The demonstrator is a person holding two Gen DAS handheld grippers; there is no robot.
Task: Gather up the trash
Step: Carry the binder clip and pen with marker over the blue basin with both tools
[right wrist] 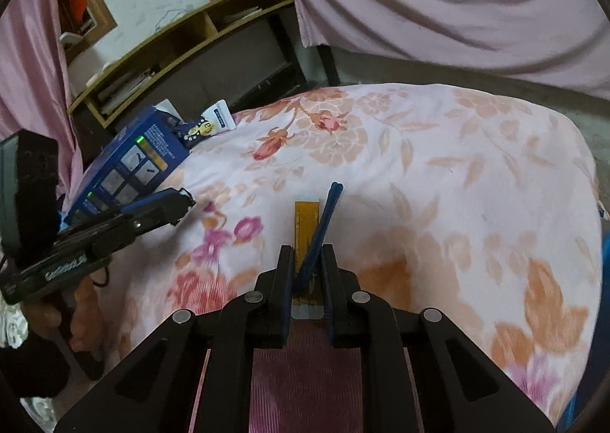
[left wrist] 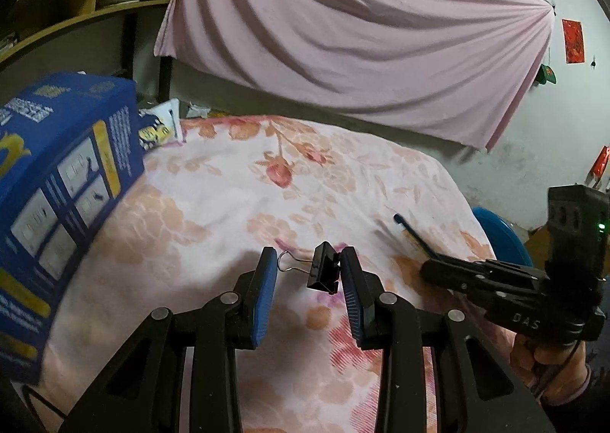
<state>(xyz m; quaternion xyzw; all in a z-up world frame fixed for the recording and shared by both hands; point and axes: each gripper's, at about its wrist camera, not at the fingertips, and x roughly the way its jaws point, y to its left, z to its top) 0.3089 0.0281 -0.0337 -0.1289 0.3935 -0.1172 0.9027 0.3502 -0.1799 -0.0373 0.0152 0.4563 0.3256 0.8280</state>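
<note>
My left gripper (left wrist: 308, 265) is open above the floral bed cover (left wrist: 236, 196). A black binder clip (left wrist: 324, 272) with a wire handle sits between its fingertips, against the right pad (left wrist: 352, 292). My right gripper (right wrist: 308, 261) is shut on a dark blue stick-like item (right wrist: 322, 227) that juts forward and up. A yellow strip (right wrist: 305, 230) lies flat under it. The right gripper also shows in the left wrist view (left wrist: 431, 265), to the right, and the left gripper shows in the right wrist view (right wrist: 179, 204), at the left.
A blue carton (left wrist: 57, 181) stands at the bed's left edge, with a small white packet (left wrist: 160, 127) behind it. A pink curtain (left wrist: 343, 24) hangs behind the bed. A wooden shelf (right wrist: 183, 40) stands at the back left. A blue round object (left wrist: 499, 238) sits beyond the bed's right edge.
</note>
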